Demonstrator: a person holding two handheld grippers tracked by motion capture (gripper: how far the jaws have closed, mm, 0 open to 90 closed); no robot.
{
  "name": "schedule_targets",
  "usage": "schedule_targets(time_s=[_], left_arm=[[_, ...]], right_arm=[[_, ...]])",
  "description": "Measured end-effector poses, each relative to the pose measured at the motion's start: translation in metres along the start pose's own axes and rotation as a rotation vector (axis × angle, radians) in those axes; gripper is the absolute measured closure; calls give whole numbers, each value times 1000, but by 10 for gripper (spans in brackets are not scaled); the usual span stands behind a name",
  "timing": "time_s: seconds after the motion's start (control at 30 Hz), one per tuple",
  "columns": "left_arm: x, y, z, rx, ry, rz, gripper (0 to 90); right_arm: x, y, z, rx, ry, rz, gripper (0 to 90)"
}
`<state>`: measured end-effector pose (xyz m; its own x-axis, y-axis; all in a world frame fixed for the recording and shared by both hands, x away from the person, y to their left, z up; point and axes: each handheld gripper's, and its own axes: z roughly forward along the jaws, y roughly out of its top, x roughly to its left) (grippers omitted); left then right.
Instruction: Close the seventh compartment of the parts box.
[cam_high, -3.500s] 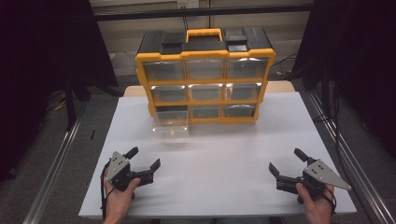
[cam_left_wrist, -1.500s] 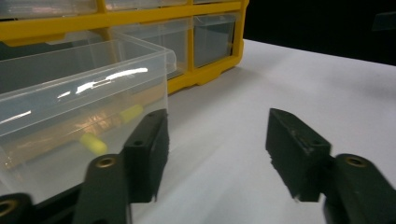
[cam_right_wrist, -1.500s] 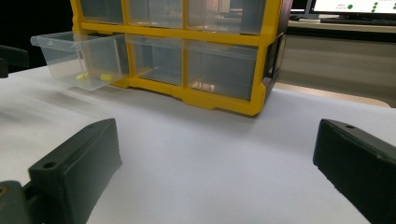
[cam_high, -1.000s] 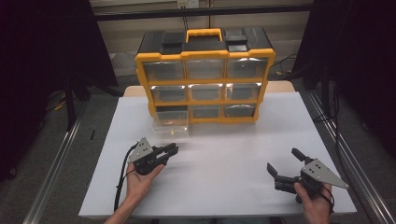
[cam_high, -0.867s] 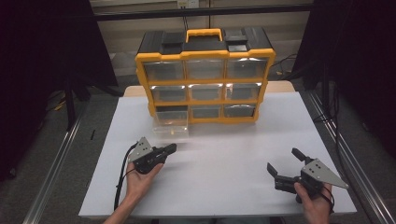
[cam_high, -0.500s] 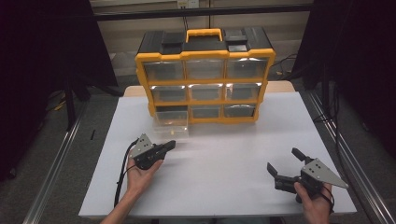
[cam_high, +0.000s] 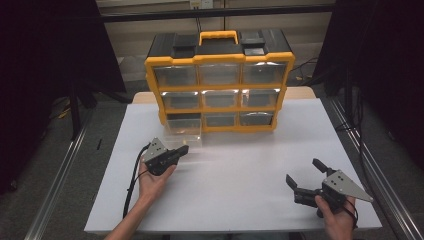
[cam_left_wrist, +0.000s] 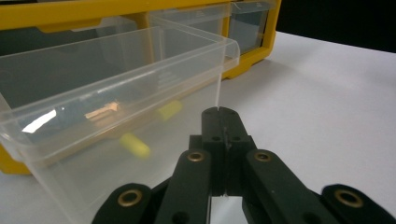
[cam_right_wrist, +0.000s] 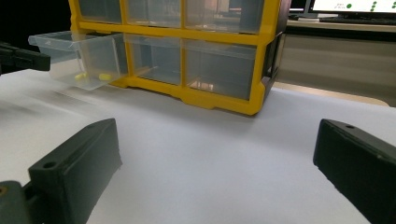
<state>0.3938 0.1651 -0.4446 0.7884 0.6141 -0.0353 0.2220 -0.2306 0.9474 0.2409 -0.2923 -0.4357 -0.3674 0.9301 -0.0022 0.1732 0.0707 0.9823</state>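
A yellow and black drawer cabinet (cam_high: 220, 87) stands at the back of the white table. Its bottom-left clear drawer (cam_high: 184, 131) is pulled out, and two small yellow pieces (cam_left_wrist: 135, 144) lie inside it. My left gripper (cam_high: 182, 149) is shut with nothing between its jaws. Its tips (cam_left_wrist: 222, 114) point at the drawer's front wall (cam_left_wrist: 116, 79), right by its corner; I cannot tell whether they touch. My right gripper (cam_high: 303, 171) rests open near the front right of the table, far from the cabinet, and its jaws (cam_right_wrist: 217, 140) hold nothing.
The cabinet's other drawers (cam_high: 221, 98) are pushed in. The white table top (cam_high: 240, 170) stretches between the two grippers. A black cable (cam_high: 134, 175) trails from the left gripper along the forearm. Dark floor and metal rails (cam_high: 60, 175) flank the table.
The left gripper has gone from the front left, jaws open, up to the pulled-out drawer, and its jaws have come together. The right gripper has stayed in place.
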Motion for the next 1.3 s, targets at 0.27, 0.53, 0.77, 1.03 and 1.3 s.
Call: schedule_targets(time_s=[0.27,0.53,0.77,1.03,1.3], left_arm=[[10,-1,0,7,38,6,900],[22,9,-6,-8,51,-49,900],[24,7,-2,20,57,-15,900],[23,9,1,24,67,-8,900],[22,9,8,43,74,8,900]], right_arm=[[0,0,0,-1,6,-2,6],[0,0,0,0,2,1,6],[0,0,0,-2,5,-1,6],[0,0,1,-1,4,0,6],[0,0,0,1,1,4,6]])
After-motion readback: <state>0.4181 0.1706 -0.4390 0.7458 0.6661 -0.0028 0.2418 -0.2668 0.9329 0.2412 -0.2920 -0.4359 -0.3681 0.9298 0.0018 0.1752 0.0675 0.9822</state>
